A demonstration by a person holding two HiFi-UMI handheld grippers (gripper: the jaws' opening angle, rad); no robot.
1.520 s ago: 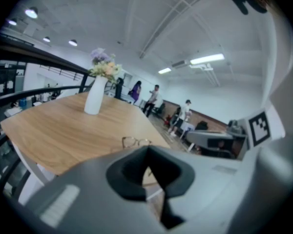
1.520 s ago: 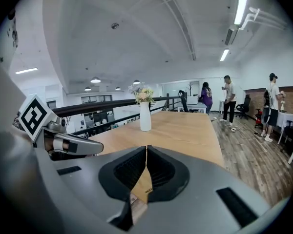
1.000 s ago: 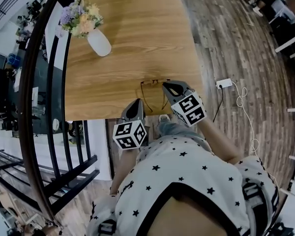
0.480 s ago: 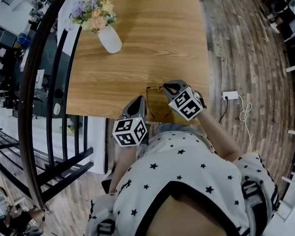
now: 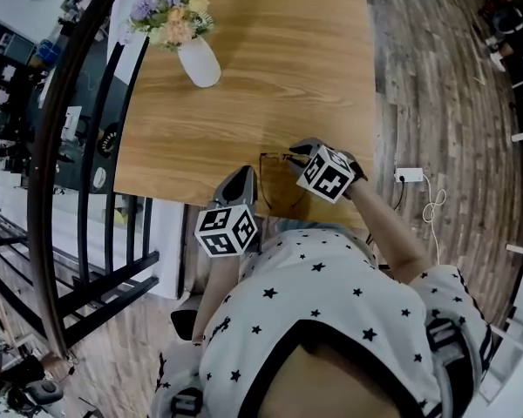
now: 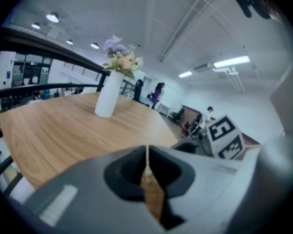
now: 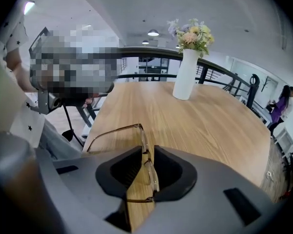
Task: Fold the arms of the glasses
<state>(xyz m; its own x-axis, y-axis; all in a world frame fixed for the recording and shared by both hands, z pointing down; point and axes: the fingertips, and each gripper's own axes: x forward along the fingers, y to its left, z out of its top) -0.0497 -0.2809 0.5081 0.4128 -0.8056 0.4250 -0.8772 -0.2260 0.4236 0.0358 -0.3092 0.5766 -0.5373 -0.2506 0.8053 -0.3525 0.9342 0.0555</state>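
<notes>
Presently the right tool [image 7: 147, 150] clamps the glasses [image 7: 112, 130] on the table [image 7: 200, 126] — left tool [image 6: 147, 147] clenched shut.

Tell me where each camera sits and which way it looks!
Head view: on the person's head, looking steeply down at the light wooden table, the thin brown-rimmed glasses, the left claw, the right claw and a star-print shirt.
Left gripper view: on the left claw, looking along its shut jaws across the table to the white vase of pastel flowers; the right claw shows.
Right gripper view: on the right claw, looking down at the glasses through its jaws' narrow gap; the shirt shows.
Shared: all three show table and vase.
</notes>
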